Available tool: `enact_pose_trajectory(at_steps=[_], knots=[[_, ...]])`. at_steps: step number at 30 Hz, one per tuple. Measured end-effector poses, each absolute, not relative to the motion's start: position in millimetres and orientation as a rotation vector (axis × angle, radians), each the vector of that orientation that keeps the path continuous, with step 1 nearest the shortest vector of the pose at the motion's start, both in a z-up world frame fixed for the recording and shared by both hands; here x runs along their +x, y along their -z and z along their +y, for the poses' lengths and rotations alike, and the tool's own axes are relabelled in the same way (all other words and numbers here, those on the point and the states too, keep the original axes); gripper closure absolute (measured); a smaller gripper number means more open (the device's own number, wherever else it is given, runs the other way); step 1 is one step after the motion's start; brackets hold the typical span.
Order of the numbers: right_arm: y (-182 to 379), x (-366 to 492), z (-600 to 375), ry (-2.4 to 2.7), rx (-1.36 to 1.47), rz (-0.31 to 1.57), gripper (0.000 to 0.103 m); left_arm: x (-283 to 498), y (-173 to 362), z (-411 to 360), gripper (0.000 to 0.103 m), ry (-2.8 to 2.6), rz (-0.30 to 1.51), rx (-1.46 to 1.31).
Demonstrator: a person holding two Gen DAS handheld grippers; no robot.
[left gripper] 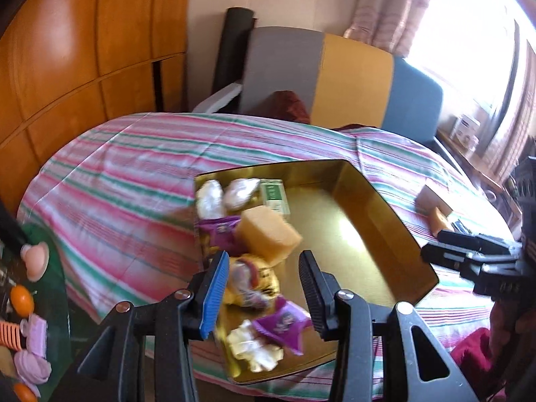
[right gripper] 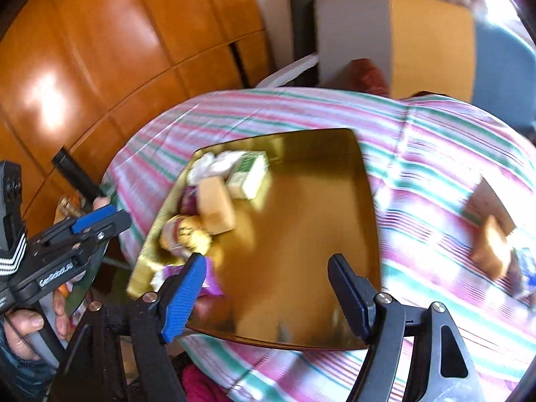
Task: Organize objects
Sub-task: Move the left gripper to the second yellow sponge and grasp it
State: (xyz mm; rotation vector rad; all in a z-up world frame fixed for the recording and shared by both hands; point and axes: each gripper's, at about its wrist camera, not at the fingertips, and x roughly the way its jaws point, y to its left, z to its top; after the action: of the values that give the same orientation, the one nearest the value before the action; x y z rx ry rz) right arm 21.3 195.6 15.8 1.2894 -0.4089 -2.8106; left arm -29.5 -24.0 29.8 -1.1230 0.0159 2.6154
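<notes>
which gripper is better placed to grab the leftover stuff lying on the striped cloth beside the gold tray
Probably right. The loose items lie right of the gold tray, on the right gripper's side; the left gripper hangs open over the tray's packed left end.

Glossy orange wooden wardrobe (left gripper: 67, 50) lines the left wall. A striped bedspread (left gripper: 134, 174) covers the bed. Bright window (left gripper: 469, 33) with patterned curtain (left gripper: 392, 3) at right.

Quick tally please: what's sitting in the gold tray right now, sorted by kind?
In the gold tray:
White wrapped packets: 3
Purple packets: 2
Yellow sponge block: 1
Green-and-white box: 1
Yellow snack bag: 1
Total: 8, though motion blur may hide more.
</notes>
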Motion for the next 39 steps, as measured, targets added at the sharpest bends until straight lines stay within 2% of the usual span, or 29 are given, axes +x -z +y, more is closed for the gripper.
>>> enact_pose_trajectory(at_steps=[13,19,25,32,36,37,39], knots=[[-40,85,325,3.133,1.331,-0.501,0.027,-34,-32,46,0.06,-2.478,0.176,-1.107],[-51,124,401,3.324,1.321,-0.602,0.027,-36,-34,81,0.06,-2.42,0.239,-1.096],[-32,164,475,3.482,1.3,-0.864,0.027,-43,-37,123,0.06,-2.329,0.26,-1.104],[-10,205,523,3.461,1.164,-1.4,0.027,-54,-27,192,0.06,-2.184,0.244,-1.159],[-3,210,526,3.407,1.148,-1.5,0.026,-62,-10,243,0.06,-2.075,0.222,-1.236],[-2,210,527,3.391,1.148,-1.514,0.026,-63,-7,255,0.056,-2.063,0.238,-1.234],[0,209,526,3.379,1.146,-1.516,0.026,-65,1,279,0.041,-2.03,0.266,-1.25]])
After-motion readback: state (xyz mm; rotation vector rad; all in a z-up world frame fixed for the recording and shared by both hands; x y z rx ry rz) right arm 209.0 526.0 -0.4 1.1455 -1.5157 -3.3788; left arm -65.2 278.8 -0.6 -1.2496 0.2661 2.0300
